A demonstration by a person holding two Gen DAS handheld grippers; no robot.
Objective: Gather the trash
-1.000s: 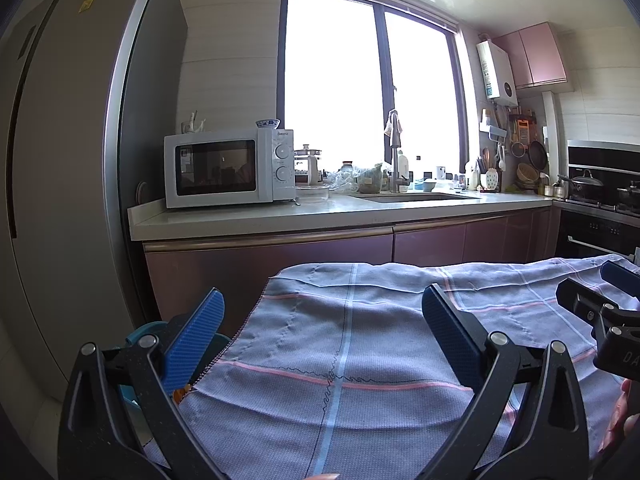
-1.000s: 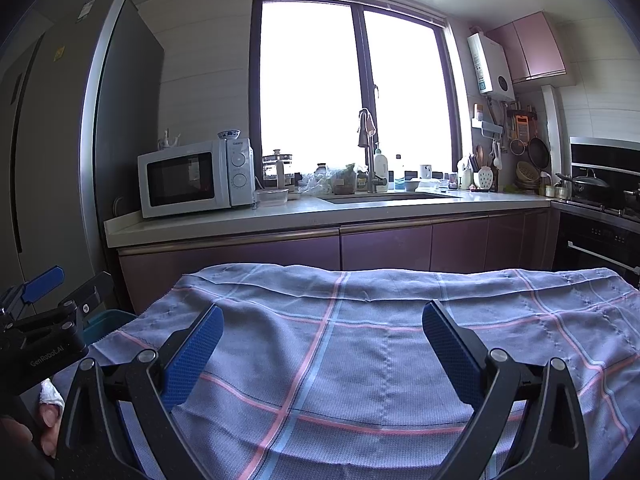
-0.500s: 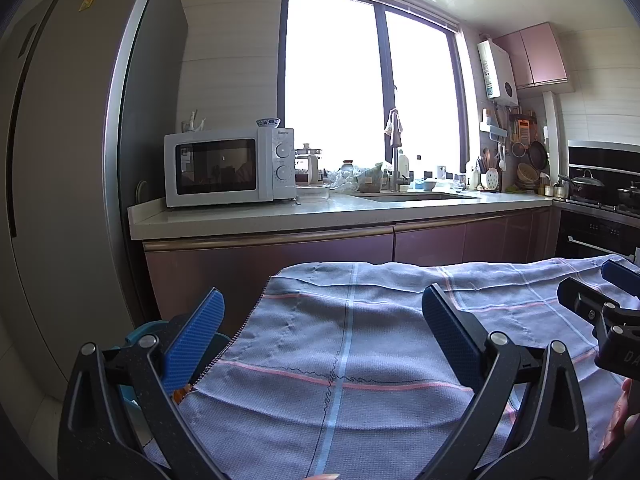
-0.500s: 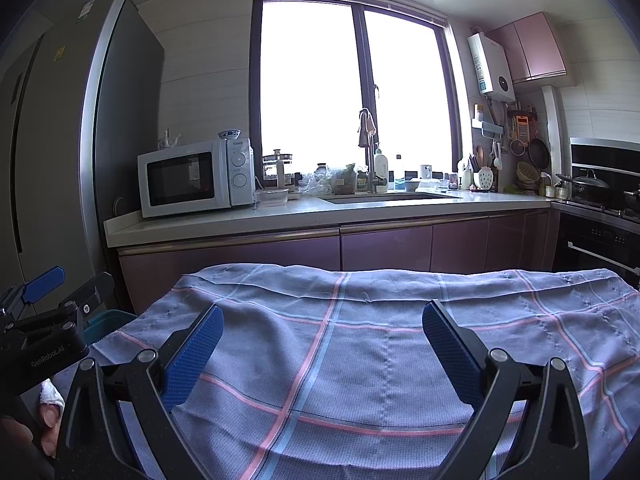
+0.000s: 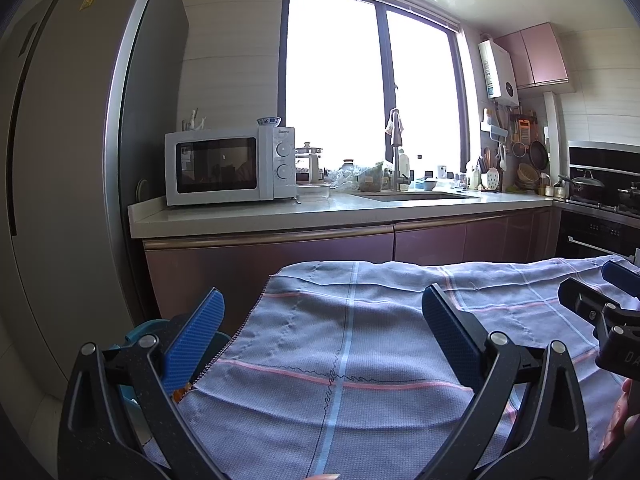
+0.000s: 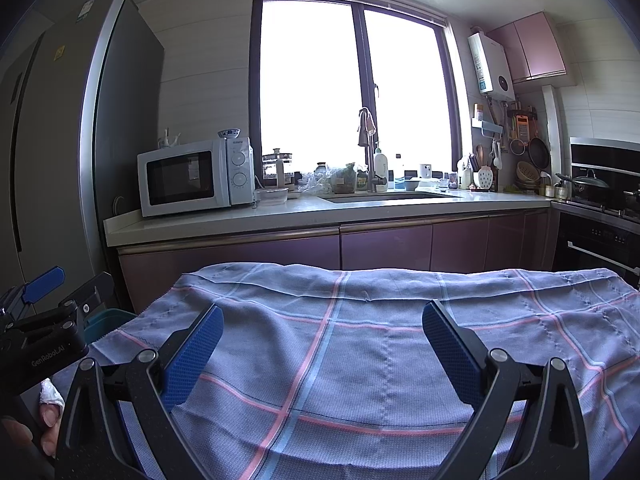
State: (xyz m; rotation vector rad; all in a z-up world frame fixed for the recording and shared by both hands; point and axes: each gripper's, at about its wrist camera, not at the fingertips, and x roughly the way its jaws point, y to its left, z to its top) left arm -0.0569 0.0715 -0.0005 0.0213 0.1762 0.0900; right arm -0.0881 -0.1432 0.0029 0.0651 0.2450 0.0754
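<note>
Left gripper held over the checked cloth, fingers spread wide, nothing between them. Right gripper likewise spread and empty, beside the left one, above the same cloth. Teal bin sits low at the cloth's left edge. No trash can be made out on the cloth. Microwave on the counter behind.
</note>
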